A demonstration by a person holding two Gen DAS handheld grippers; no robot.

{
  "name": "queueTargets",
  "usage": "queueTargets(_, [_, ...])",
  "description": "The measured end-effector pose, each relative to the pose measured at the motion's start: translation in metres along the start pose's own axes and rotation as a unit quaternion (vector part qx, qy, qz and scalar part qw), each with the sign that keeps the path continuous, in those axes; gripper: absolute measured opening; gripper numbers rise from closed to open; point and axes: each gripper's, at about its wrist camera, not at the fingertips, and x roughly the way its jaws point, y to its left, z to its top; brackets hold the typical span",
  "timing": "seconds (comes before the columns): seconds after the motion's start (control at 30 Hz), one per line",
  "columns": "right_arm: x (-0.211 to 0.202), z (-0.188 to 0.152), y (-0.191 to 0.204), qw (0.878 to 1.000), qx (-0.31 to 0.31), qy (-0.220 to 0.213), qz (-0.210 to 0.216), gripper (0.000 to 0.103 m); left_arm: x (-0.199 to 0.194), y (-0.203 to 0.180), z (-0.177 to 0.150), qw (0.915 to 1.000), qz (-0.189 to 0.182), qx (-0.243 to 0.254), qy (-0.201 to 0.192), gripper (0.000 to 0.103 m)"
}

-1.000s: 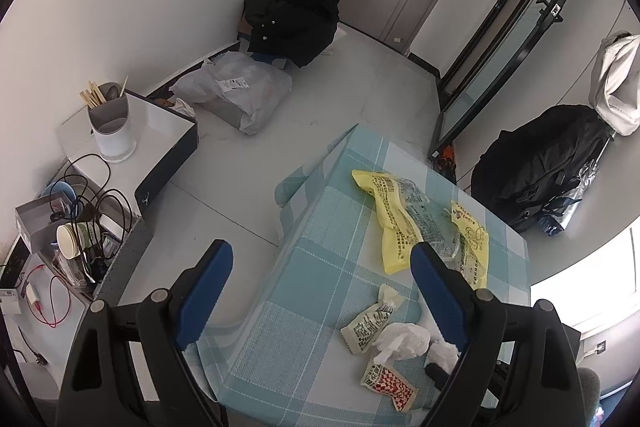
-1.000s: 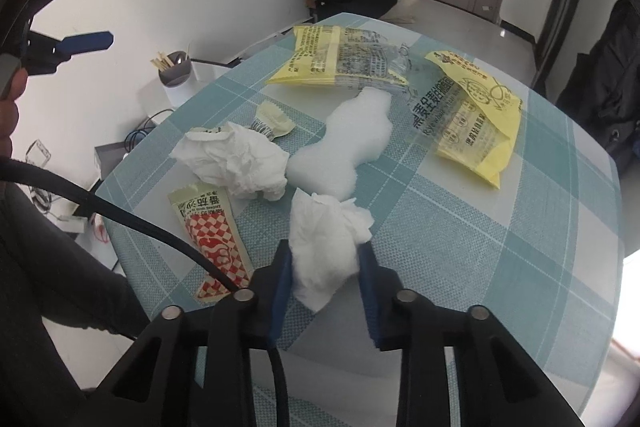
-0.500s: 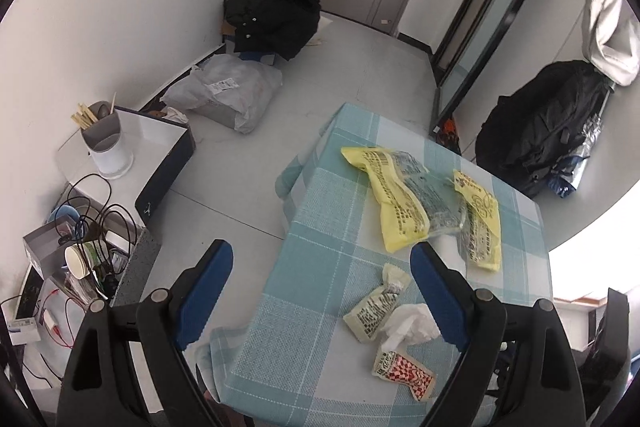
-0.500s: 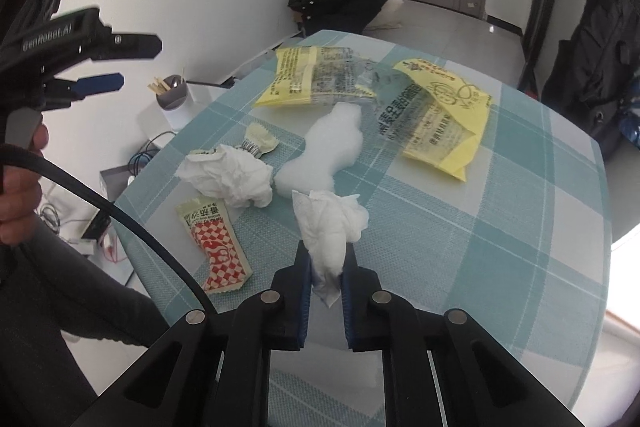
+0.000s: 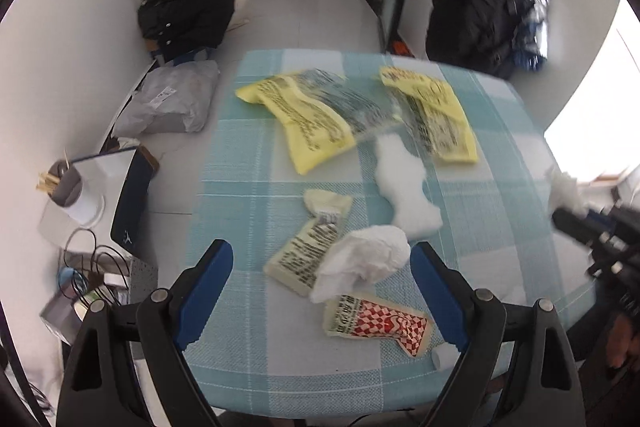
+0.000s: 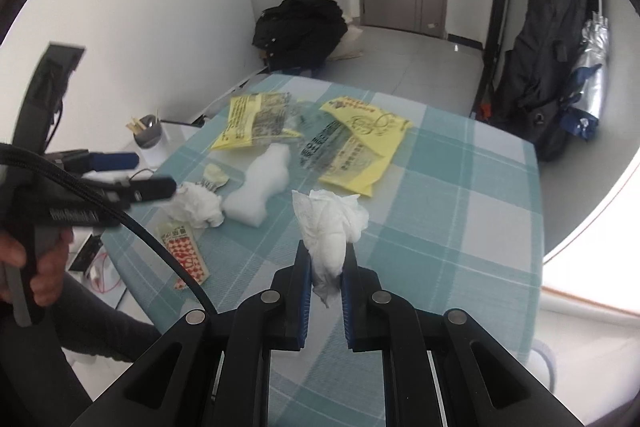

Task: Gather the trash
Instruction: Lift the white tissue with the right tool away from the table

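Right gripper pinching crumpled tissue, lifted clear of table for carrying off. Left gripper spread wide, second tissue between fingers, likely next pick.

Checked tablecloth bearing yellow bags, wrappers, tissue, foam.

Right gripper: both pads clamped on a crumpled tissue, having just closed further, gripper angled downward. Left gripper: jaws spread wide, nothing between the pads, angled downward. A hand grips its handle.
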Motion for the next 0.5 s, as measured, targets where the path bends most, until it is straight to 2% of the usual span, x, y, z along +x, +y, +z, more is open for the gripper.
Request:
queueTargets(0.23, [-0.014,-0.002,-0.021,1.000,0.025,-0.010,-0.007,0.012,0.020,-0.024,-0.002,0.9964,0.052,0.056,0.036,0.088])
queueTargets(0.37, [-0.021,-0.004,-0.029,0.999,0.034,-0.016,-0.008,0.012,0.026,-0.018,-0.001,0.9971,0.045,0.032,0.052,0.088])
queueTargets(0.4, [-0.021,-0.005,-0.031,0.999,0.037,-0.016,-0.008,0.012,0.026,-0.016,-0.001,0.9974,0.044,0.026,0.052,0.084])
queueTargets(0.43, [-0.022,-0.005,-0.032,0.999,0.040,-0.016,-0.008,0.012,0.026,-0.015,0.000,0.9975,0.043,0.021,0.052,0.073])
queueTargets(0.5, [-0.025,-0.006,-0.034,0.999,0.042,-0.018,-0.008,0.012,0.024,-0.013,0.000,0.9978,0.033,0.014,0.056,0.059])
